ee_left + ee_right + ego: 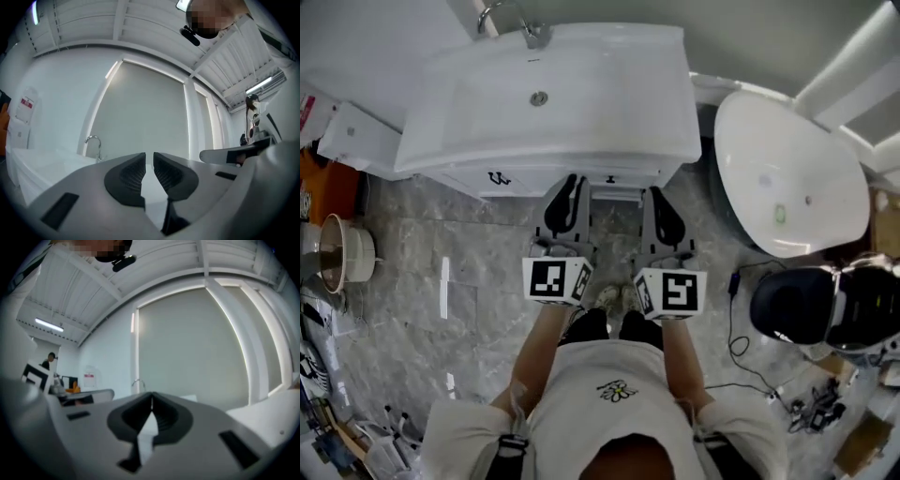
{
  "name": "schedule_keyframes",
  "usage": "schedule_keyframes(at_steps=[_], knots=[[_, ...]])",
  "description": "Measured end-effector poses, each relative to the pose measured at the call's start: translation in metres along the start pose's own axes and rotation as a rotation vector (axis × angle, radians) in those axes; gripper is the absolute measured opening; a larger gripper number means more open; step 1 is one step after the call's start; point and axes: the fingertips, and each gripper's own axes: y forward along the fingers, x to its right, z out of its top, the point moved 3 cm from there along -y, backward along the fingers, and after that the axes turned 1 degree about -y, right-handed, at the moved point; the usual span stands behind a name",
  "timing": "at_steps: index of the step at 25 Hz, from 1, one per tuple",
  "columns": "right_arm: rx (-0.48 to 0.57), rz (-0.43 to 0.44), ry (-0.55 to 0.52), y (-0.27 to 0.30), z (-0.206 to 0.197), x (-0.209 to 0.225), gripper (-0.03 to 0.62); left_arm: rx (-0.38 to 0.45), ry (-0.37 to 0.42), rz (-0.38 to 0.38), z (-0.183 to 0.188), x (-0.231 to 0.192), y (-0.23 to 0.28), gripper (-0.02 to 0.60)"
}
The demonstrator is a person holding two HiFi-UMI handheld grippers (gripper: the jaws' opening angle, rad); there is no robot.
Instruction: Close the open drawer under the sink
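My left gripper (570, 183) is held out level on a straight forearm, aimed at twelve o'clock toward the sink (487, 141). Its jaws stand a narrow slit apart with nothing in it. The drawer (614, 180) front shows just under the sink's front rim, between the two grippers. At the left gripper's three o'clock, the right gripper (657, 195) points the same way, jaws pressed together and empty.

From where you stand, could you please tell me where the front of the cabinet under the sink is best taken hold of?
Probably by the small dark knob on the white cabinet front, coming in level from straight ahead of it. The sink overhangs that upright front, so nothing reaches it from above. The knob's shape is too small to tell.
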Motion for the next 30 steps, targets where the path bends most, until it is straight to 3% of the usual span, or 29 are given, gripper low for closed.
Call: schedule_keyframes(at_steps=[3, 6, 15, 23, 30], knots=[[0.030, -0.001, -0.015, -0.013, 0.031, -0.007, 0.029, 0.050, 0.023, 0.010, 0.045, 0.007, -0.025, 0.071], [0.033, 0.029, -0.012, -0.029, 0.040, -0.017, 0.029, 0.075, 0.029, 0.004, 0.064, 0.022, -0.046, 0.057], [0.047, 0.064, -0.014, -0.061, 0.041, -0.023, 0.029, 0.144, 0.078, 0.099, 0.079, 0.017, -0.076, 0.020], [0.062, 0.114, -0.036, -0.064, 0.043, -0.043, 0.029, 0.147, 0.142, 0.075, 0.086, 0.027, -0.077, 0.020], [0.045, 0.103, -0.035, -0.059, 0.036, -0.044, 0.029, 0.134, 0.176, 0.070, 0.090, 0.030, -0.079, 0.020]])
